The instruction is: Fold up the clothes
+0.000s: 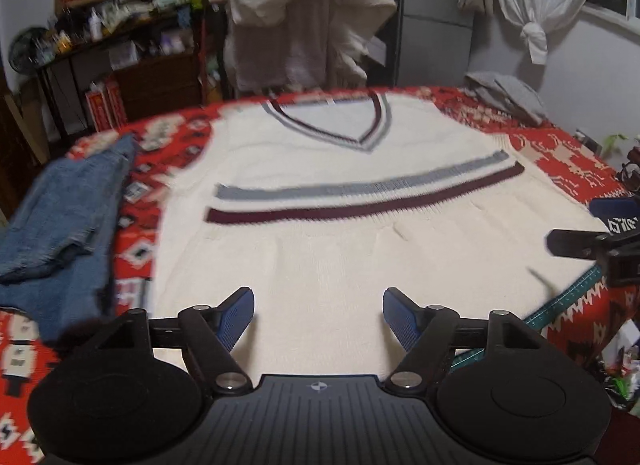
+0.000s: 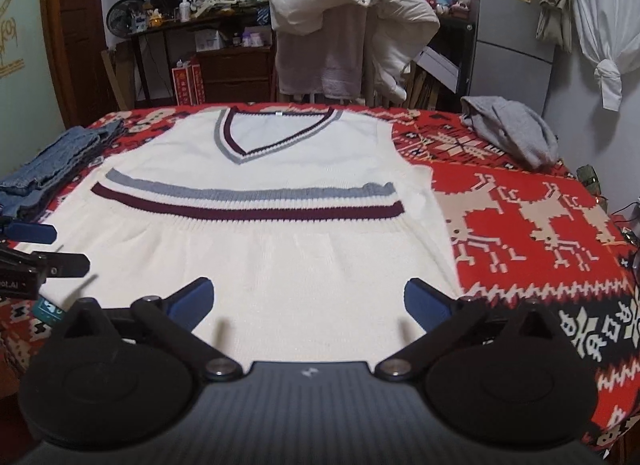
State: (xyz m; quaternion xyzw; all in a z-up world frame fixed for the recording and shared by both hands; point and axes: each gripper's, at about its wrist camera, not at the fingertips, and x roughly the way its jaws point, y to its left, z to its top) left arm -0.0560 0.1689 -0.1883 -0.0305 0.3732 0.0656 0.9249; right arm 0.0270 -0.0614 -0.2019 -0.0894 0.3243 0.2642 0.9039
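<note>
Jeans (image 1: pixel 52 221) lie bunched at the counter's far left, on the red patterned cloth (image 2: pixel 532 225), just beside the vest's left edge. Vest (image 2: pixel 256 249), cream with a V-neck trimmed in grey and maroon, lies flat and face-up across the middle of the counter, neck away from you. Two stripes, grey above maroon, cross its chest; the ribbed hem sits just below them, with more cream knit spreading toward you.

Your left gripper (image 1: pixel 319 311) hovers over the near part of the vest, jaws wide, nothing between the blue pads (image 1: pixel 240 317). Left view is blurred.

Your right gripper (image 2: pixel 308 303) sits over the vest's near right part, jaws wide and empty. Each gripper shows at the edge of the other's view.

Grey garment (image 2: pixel 512 129) lies crumpled at the far right corner, well apart from the vest. Green ruler strip (image 1: pixel 568 295) pokes out beneath the vest's right edge.
</note>
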